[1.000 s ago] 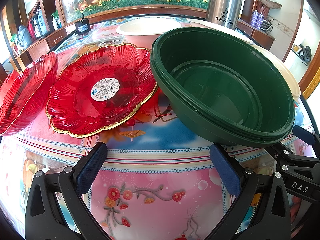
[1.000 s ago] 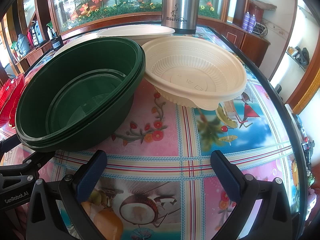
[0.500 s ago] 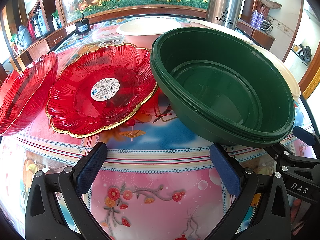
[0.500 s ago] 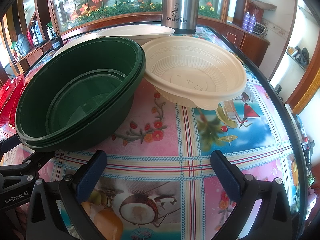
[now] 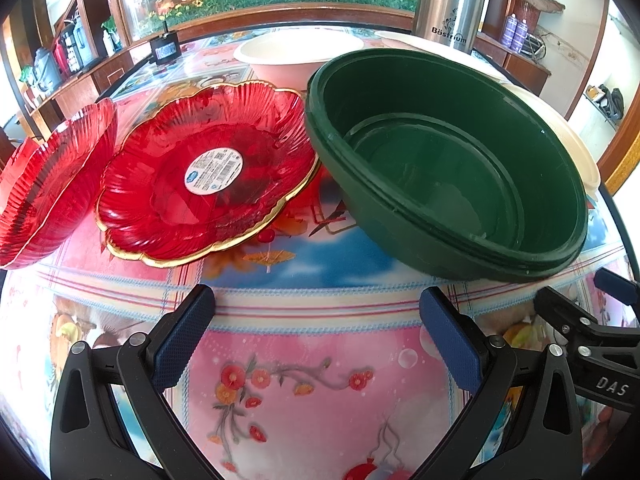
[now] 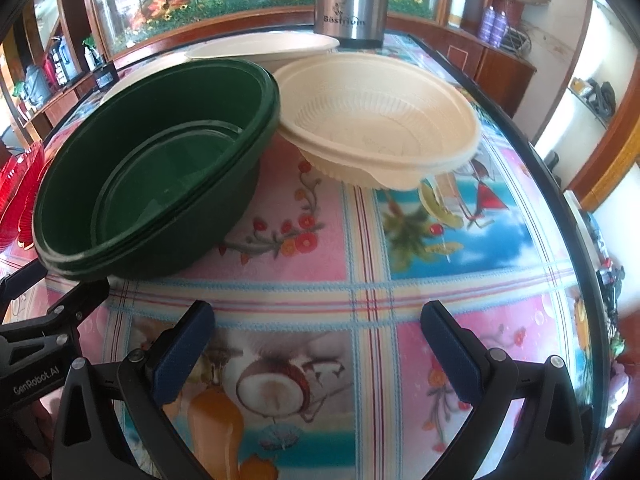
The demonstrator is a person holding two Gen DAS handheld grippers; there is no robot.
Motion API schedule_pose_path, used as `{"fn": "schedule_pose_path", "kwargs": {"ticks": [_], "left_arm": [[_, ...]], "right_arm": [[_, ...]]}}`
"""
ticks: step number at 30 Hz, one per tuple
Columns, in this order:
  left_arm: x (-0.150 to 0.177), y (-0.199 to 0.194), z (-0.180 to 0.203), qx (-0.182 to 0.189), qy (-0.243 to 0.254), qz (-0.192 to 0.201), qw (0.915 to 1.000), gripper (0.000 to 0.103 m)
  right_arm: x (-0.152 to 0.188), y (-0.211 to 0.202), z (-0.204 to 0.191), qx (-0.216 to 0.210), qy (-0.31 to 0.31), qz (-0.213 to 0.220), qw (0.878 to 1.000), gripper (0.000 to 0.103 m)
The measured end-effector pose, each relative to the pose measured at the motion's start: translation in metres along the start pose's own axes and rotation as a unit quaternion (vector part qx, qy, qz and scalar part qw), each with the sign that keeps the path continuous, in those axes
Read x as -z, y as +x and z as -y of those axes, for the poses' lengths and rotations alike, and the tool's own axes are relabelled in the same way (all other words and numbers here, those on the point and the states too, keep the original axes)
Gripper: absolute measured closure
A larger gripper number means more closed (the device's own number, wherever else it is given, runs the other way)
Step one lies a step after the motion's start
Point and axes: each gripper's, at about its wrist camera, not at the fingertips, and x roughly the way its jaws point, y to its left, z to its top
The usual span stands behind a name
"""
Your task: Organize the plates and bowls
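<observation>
The left claw (image 5: 316,332) hangs low over the desk (image 5: 320,380) with its blue-padded fingers (image 5: 182,336) spread wide and nothing between them. The right claw (image 6: 318,336) is likewise spread and empty, and its black frame shows at the right edge of the left wrist view.

Taking the nested dark green plastic bowls (image 5: 448,160) as the landmark: they sit just beyond both claws, ahead and to the right of the left claw, ahead and to the left of the right one, resting on the picture-printed cloth that covers the desk.

Only the left wrist view shows clearly what lies left of the green bowls: a red, ribbed, flower-shaped plate with a gold rim (image 5: 208,172) and a round white label at its centre, its edge touching or just beside the bowls' wall. Further left, another red ribbed plate (image 5: 52,184) stands tilted. The right wrist view catches only a sliver of red there.

Only the right wrist view shows fully what lies right of the green bowls: a cream ribbed plastic bowl (image 6: 380,120), its rim just beside or touching theirs.

Behind the green bowls stand a shallow cream bowl (image 5: 298,52) and a steel thermos flask (image 6: 350,0).
</observation>
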Motion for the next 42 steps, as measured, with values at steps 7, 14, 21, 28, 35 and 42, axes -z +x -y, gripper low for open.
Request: {"fn": "schedule_pose_path", "kwargs": {"ticks": [7,14,21,28,35,42], "left_arm": [[0.009,-0.028,-0.014,0.014,-0.011,-0.006,0.9998,0.000],[0.004,-0.071,-0.051,-0.001,-0.036,0.005,0.9994,0.000],[0.001,-0.098,-0.134,-0.019,-0.145,0.003,0.9892,0.000],[-0.011,-0.101,-0.224,-0.092,-0.216,0.014,0.9719,0.000],[-0.025,-0.085,-0.278,-0.149,-0.220,0.014,0.9641,0.000],[-0.037,-0.058,-0.297,-0.152,-0.225,-0.016,0.9623,0.000]], "right_arm": [[0.011,-0.018,0.007,-0.023,0.014,-0.024,0.999,0.000],[0.011,-0.055,-0.022,-0.056,-0.038,-0.010,0.998,0.000],[-0.005,-0.087,-0.086,-0.109,-0.118,0.008,0.987,0.000],[-0.049,-0.101,-0.169,-0.183,-0.188,0.017,0.965,0.000],[-0.090,-0.076,-0.248,-0.217,-0.257,0.010,0.942,0.001],[-0.119,-0.040,-0.294,-0.230,-0.281,-0.015,0.932,0.004]]}}
